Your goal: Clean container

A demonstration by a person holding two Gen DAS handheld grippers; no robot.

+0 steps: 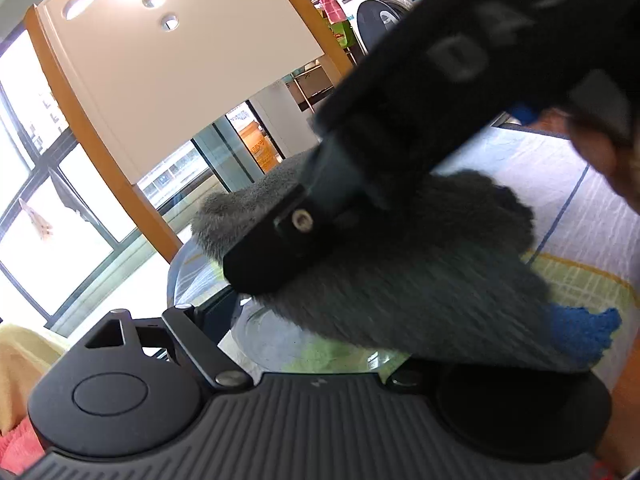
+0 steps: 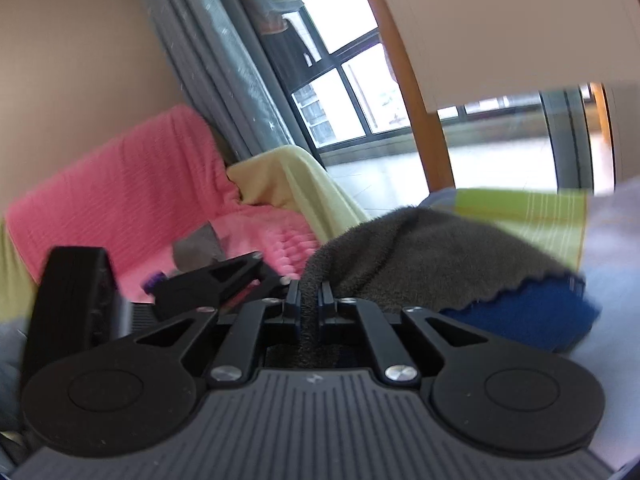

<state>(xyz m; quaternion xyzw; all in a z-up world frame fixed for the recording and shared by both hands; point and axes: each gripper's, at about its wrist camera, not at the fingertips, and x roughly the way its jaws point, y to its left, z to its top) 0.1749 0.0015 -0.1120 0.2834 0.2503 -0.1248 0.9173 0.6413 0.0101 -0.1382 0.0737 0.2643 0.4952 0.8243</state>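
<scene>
A clear container [image 1: 276, 340] sits between the fingers of my left gripper [image 1: 316, 344]. Its left finger [image 1: 196, 332] lies against the container's wall; the other finger is hidden under the cloth. A fluffy grey cloth [image 1: 400, 276] with a blue side [image 1: 580, 336] covers the container's top. My right gripper [image 1: 260, 268] reaches in from the upper right and presses the cloth down onto it. In the right wrist view the right gripper [image 2: 310, 300] is shut on a fold of the grey cloth [image 2: 420, 252]; the container is hidden beneath it.
A white tablecloth [image 1: 520, 184] with blue lines and a yellow-green pattern lies underneath. A wooden chair back [image 1: 160, 80] with a white panel stands beyond. A pink blanket [image 2: 120, 200] and a pale yellow one [image 2: 304, 184] drape a seat at the left. A person's hand [image 1: 600, 152] holds the right gripper.
</scene>
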